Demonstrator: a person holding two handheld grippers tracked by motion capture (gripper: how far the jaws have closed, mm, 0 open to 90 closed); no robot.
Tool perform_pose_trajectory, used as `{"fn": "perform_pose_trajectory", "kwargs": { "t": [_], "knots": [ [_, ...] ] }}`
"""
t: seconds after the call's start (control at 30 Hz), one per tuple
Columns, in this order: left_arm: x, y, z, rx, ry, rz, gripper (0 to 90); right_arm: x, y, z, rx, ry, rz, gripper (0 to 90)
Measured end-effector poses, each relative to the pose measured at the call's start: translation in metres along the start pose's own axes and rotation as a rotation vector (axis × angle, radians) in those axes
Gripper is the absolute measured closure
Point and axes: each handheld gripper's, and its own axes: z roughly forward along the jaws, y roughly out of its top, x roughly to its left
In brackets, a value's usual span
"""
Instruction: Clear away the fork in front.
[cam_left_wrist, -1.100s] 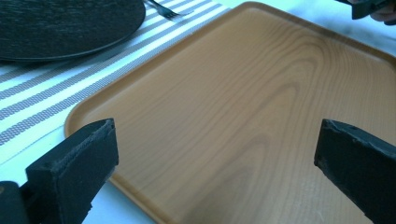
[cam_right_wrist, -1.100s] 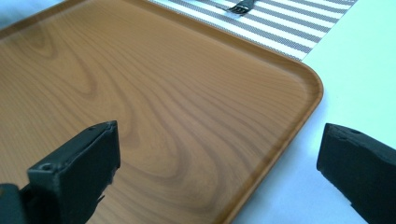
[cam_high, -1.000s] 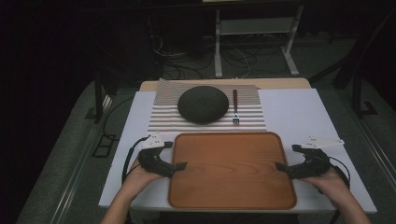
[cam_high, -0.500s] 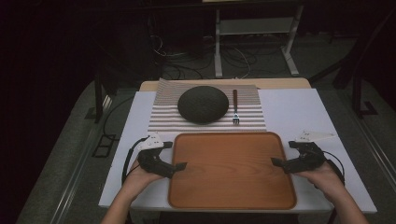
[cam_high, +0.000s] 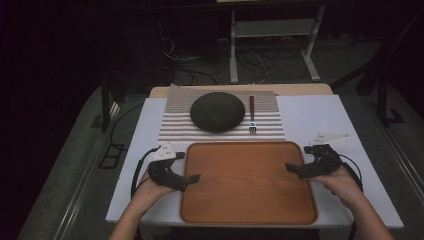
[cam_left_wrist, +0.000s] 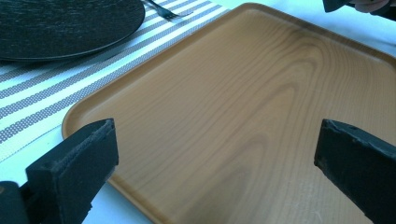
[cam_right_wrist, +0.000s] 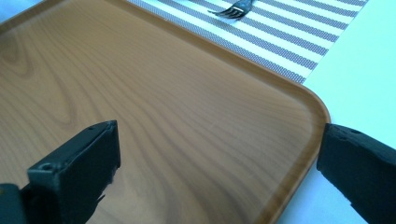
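A brown wooden tray (cam_high: 248, 182) lies on the white table at the near middle. My left gripper (cam_high: 189, 176) is at the tray's left edge, open. In the left gripper view the left gripper (cam_left_wrist: 217, 140) has its jaws spread wide over the tray (cam_left_wrist: 243, 93), nothing held. My right gripper (cam_high: 296, 169) reaches over the tray's right edge, also open. Seen in the right gripper view, the right gripper (cam_right_wrist: 219, 142) spans the tray's far right corner (cam_right_wrist: 299, 98), one jaw over the wood, the other over the white cloth.
Behind the tray a striped placemat (cam_high: 175, 125) carries a dark round plate (cam_high: 217, 111) and a fork (cam_high: 252, 116) to its right. White tabletop (cam_high: 320, 120) shows on both sides. Dark floor, cables and a metal stand lie beyond the table.
My right gripper has moved left and slightly forward, its jaws now over the tray's right edge. The left gripper has barely moved. Tray, plate and fork are where they were.
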Motion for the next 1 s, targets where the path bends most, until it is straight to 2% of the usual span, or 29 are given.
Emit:
{"fn": "perform_pose_trajectory", "kwargs": {
  "t": [0.3,1.0],
  "knots": [
    [-0.002,0.0,0.001,0.006,-0.005,0.009,0.0,-0.003,0.009,0.006,0.021,-0.01,0.014,0.0],
    [-0.003,0.001,0.0,-0.001,-0.007,0.005,0.0,-0.006,0.036,0.025,0.063,-0.001,0.005,0.0]
  ]
}}
